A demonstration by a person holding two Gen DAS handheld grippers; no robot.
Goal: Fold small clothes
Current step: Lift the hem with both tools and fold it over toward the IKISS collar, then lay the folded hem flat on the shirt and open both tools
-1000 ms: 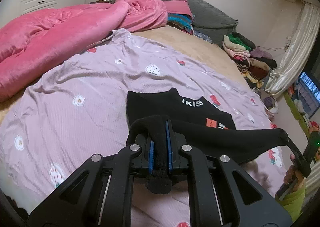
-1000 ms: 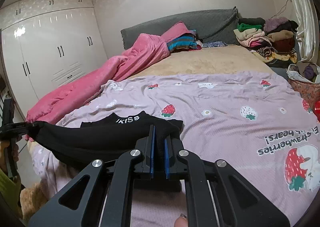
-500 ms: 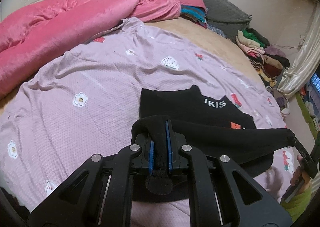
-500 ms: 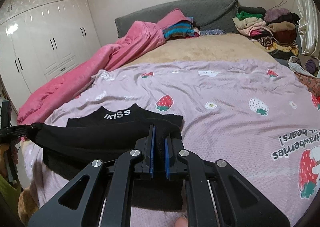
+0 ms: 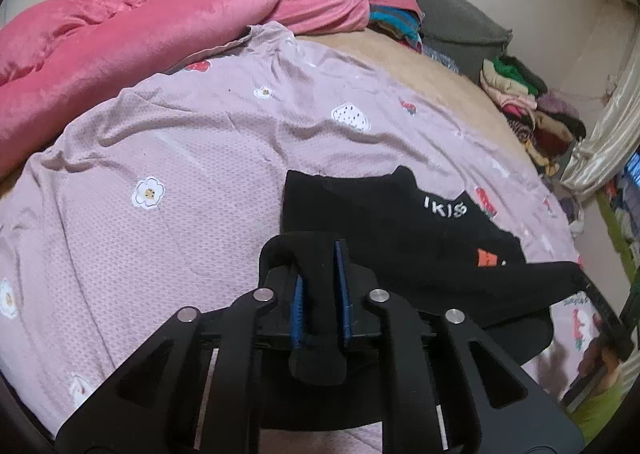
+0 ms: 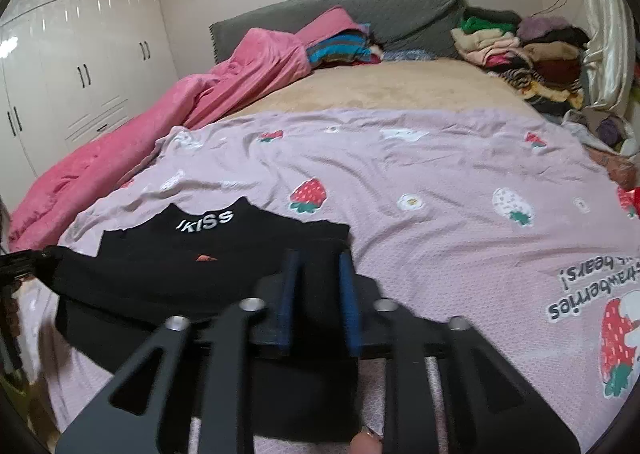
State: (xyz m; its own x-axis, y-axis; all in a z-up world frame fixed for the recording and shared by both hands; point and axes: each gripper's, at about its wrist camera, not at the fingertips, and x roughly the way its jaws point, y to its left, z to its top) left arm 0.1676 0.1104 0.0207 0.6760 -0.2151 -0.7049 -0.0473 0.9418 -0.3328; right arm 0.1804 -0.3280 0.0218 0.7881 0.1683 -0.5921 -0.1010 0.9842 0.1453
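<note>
Compared with a second before, you had lowered both grippers toward the bed, and the black garment point(image 5: 400, 230) that was stretched in the air between them now lay lower over its own flat half on the lilac sheet point(image 5: 160, 174), its white lettering facing up. In the right wrist view the sheet filled more of the picture than earlier.

Your left gripper point(image 5: 320, 282) pointed steeply down at the sheet and was clenched on a fold of the black cloth, which bulged out in front of its 2 blue pads point(image 5: 297, 306). Your right gripper point(image 6: 316, 290) pointed down less steeply; its jaws had just been opening, and the gap between its blue pads point(image 6: 287, 302) was clearly wider than before. Black cloth still lay between them, but the pads no longer pressed on it.

At the right edge of the left view, a hand point(image 5: 600, 354) in a green sleeve held the other gripper.

Counted: 1 black garment, 2 grippers, 1 lilac sheet with strawberry prints, 1 pink blanket point(image 6: 160, 134) bunched along the left side of the bed, and 2 piles of other clothes by the grey headboard point(image 6: 400, 14).
</note>
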